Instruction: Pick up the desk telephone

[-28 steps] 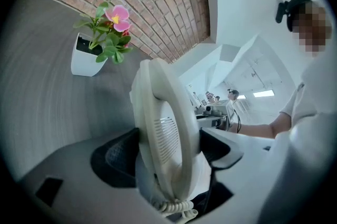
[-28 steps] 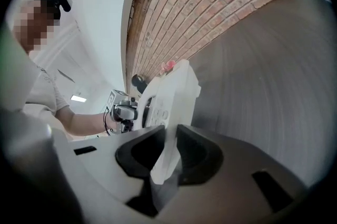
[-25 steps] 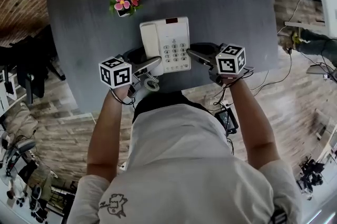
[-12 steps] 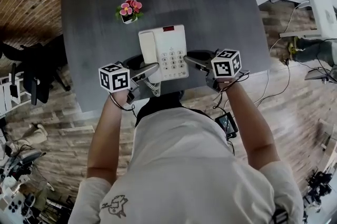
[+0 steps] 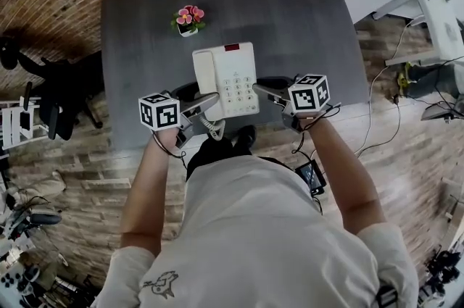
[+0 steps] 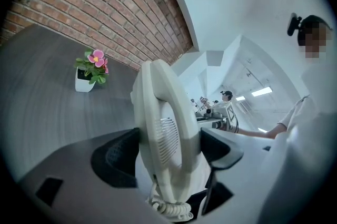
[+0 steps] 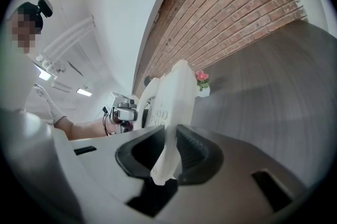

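Person's left tool [image 5: 206, 101]: jaws clenched on handset side of desk telephone [image 5: 226, 78]. Coiled cord [image 5: 213, 127] dangles beneath that grip. Potted pink flower [image 5: 189, 19] stands toward far edge of worktop [image 5: 304, 17], well apart from telephone. Desk telephone: keypad up, gripped from both sides, over near edge of worktop, about mid-width. Right tool [image 5: 262, 90]: jaws clamped on telephone's thin right rim.

A: We see soft, even light; shadows beside the telephone [image 5: 226, 78] on the table [image 5: 304, 24] are faint.

B: We do. Behind the telephone, ceiling lights [image 6: 261, 92] glare white in both gripper views, whose rims bend and go black; closest to us the telephone's edge looks soft.
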Available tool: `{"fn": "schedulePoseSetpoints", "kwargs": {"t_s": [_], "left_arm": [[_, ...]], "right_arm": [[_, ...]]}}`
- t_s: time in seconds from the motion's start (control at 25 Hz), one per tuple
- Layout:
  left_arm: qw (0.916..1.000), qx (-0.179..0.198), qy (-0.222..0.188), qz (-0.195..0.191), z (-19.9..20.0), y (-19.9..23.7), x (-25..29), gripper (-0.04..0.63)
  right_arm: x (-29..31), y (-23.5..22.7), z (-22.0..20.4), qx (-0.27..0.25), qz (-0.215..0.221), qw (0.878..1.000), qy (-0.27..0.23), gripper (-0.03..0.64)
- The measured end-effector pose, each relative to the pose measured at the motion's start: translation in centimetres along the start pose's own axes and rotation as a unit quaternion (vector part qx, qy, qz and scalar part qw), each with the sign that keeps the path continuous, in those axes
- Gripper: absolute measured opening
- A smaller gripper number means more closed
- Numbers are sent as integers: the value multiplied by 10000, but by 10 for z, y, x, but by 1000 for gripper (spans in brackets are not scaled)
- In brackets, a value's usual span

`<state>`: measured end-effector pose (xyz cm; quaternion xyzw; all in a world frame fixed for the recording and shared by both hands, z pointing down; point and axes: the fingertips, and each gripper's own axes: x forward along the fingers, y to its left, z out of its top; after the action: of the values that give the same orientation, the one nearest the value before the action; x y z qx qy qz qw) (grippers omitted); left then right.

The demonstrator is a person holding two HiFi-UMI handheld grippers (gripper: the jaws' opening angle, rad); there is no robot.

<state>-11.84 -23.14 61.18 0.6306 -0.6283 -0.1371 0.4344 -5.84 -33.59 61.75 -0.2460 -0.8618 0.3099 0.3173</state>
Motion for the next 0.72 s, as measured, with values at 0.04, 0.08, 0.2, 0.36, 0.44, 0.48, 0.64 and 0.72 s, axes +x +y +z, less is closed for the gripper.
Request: {"fn": "schedulePoseSetpoints", "kwargs": {"t_s": [0.04, 0.08, 0.2, 0.36, 0.44, 0.48, 0.64, 0.72], "left_arm": [[10000, -2, -1, -3, 1, -1, 3, 380], [10000, -2, -4, -7, 3, -2, 6, 380], [10000, 47, -21, -38, -3, -1, -8, 380], [9998, 96, -40, -153, -17, 2, -48, 379], [9998, 104, -4, -194, -13, 0, -48, 380], [9997, 112, 23, -203, -10, -2, -46, 379], [9995, 171, 115, -223, -10, -5, -56, 380], [9993, 216, 154, -245, -10, -6, -64, 380]], "right_arm": [[-3, -2, 2, -1, 6, 10000, -8, 75], [-5, -3, 3, -9, 8, 10000, -16, 75], [2, 8, -2, -90, -46, 9999, -24, 75], [24, 43, -16, -151, -121, 9998, -70, 74], [22, 45, -12, -123, -157, 9997, -126, 74], [19, 44, -10, -100, -170, 9997, -152, 74], [21, 56, -12, -41, -221, 9994, -255, 74], [25, 64, -15, 0, -251, 9991, -351, 74]]}}
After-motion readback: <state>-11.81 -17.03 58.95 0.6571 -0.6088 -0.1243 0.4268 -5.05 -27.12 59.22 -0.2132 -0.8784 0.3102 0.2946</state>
